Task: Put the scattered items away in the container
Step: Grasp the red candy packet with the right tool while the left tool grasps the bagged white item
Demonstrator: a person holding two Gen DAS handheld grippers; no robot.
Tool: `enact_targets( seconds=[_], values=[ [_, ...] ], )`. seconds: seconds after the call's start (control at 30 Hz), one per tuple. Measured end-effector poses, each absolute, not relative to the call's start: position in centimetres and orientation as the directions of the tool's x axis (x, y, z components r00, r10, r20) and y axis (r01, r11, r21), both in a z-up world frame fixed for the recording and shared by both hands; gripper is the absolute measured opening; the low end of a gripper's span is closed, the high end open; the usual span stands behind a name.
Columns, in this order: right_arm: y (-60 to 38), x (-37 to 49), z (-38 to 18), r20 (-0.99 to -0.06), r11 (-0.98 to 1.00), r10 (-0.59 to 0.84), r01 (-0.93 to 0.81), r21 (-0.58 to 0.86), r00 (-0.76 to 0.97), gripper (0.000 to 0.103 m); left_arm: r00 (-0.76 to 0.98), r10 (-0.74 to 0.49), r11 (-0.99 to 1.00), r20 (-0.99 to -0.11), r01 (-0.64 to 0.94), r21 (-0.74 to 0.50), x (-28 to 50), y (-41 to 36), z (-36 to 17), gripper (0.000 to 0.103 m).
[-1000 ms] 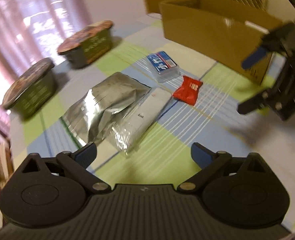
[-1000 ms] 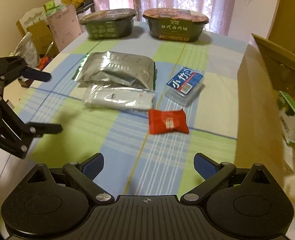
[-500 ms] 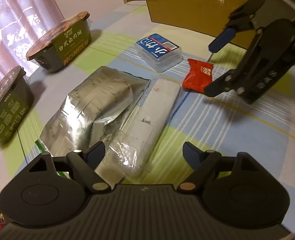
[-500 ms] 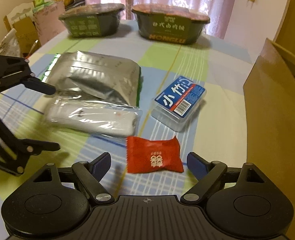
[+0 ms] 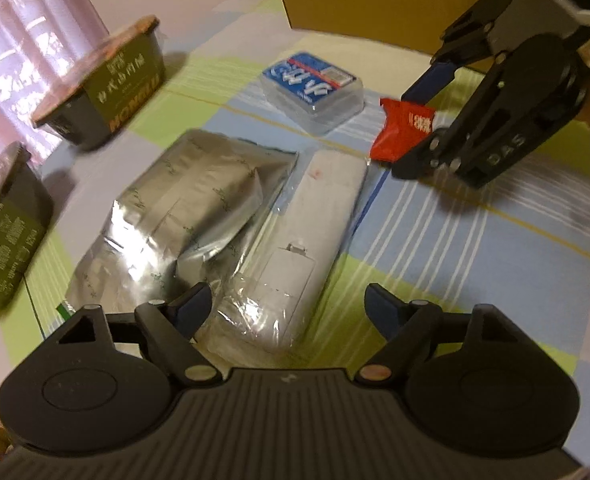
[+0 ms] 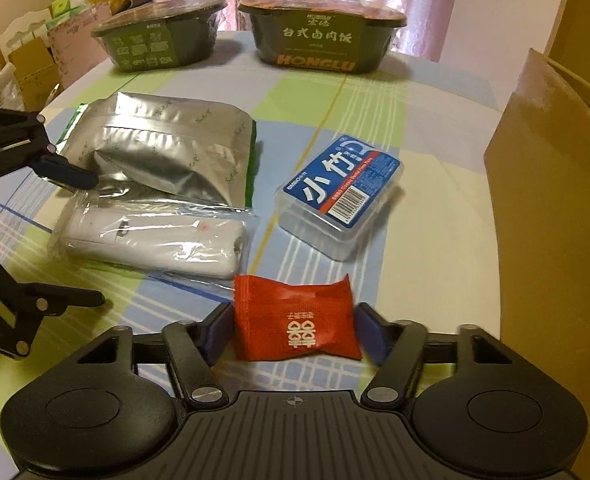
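Step in hand, by judgement: picking up of two scattered items at once, one per gripper, ahead of transfer to the cardboard box (image 6: 551,208) at the right of the table (image 6: 447,208). Right gripper (image 6: 293,326): jaws spread, flanking the red candy packet (image 6: 295,320); blue pads close against both sides of the wrapper, whether touching or just beside cannot be told; packet flat on the cloth, not lifted. Left gripper (image 5: 287,306): jaws spread wide, straddling the near end of the white remote in clear plastic wrap (image 5: 291,256); left finger (image 5: 193,306) near the edge of the silver foil pouch (image 5: 183,216) (pouch overlapping the remote's wrap, so risk of catching both); nothing pinched. Next move, by judgement: closing of the right jaws on the candy with a light squeeze (soft wrapper, likely to crumple or slip), then lift and carry rightward over the box wall; for the left, a slight advance along the remote, a squeeze across its width, slippery film to be allowed for. Remaining on the table, untouched: blue-labelled clear plastic case (image 6: 341,196), between candy and box, and two dark instant-meal bowls (image 6: 323,40) at the far edge. Task far from complete.
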State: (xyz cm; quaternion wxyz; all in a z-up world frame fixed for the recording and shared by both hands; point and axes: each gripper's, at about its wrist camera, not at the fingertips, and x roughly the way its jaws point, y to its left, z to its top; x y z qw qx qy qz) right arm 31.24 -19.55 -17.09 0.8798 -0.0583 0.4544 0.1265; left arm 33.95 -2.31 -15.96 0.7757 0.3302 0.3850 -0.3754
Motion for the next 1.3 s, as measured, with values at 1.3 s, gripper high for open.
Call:
enact_targets(
  seconds=[1.3],
  values=[
    [-20.2, 15.3, -16.2, -0.867, 0.937, 0.222, -0.343, 0.063, 0.446, 0.078, 0.323, -0.311, 0.714, -0.894, 0.700, 0.005, 20.8, -1.7, -14.8, 0.055]
  ],
)
